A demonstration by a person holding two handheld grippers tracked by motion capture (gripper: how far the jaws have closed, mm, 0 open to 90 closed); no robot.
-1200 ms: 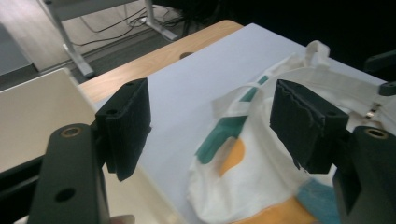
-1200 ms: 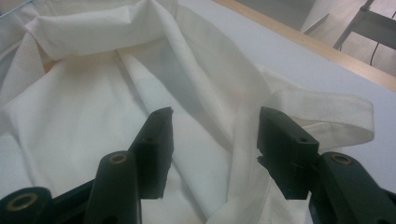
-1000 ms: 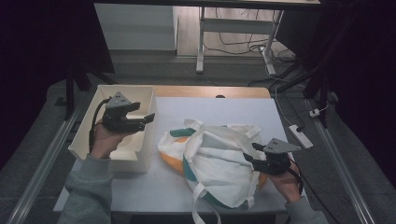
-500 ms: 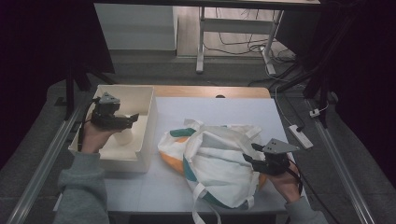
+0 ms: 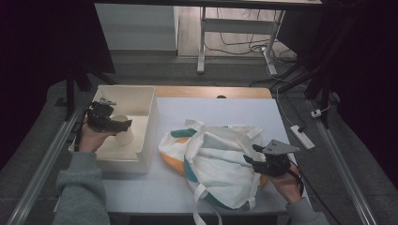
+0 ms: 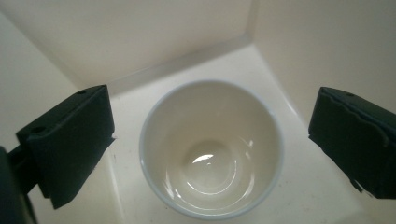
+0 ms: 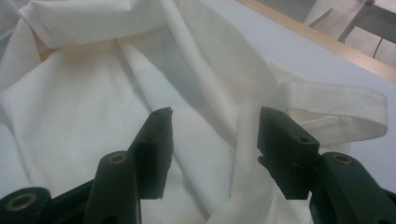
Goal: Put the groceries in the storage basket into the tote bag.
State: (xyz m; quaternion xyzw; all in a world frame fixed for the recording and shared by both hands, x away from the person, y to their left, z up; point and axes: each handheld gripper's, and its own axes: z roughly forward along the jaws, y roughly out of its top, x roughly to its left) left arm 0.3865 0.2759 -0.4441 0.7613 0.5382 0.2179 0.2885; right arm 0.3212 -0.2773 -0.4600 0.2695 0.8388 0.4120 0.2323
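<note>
While jaws just opening, cup (image 6: 211,149) loose between left tool (image 6: 210,149), bin walls (image 6: 140,37) close.

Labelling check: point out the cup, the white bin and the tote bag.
cup (image 6: 210,154), left gripper view, inside bottom.
white bin (image 5: 149,122), high view, right wall.
tote bag (image 5: 220,164), high view, white cloth at its middle.

— How many cups do you count?
— One cup (image 6: 211,149), standing in the bin.
— And bins?
— One white bin (image 5: 141,154), at the left of the table.
— Bags?
— One cloth bag (image 5: 220,164), lying on the table (image 5: 234,110).
— Anything else in pairs?
— Two grippers: the left gripper (image 5: 123,125) and the right gripper (image 5: 249,154). One power strip (image 5: 301,136) lies beside the table.
</note>
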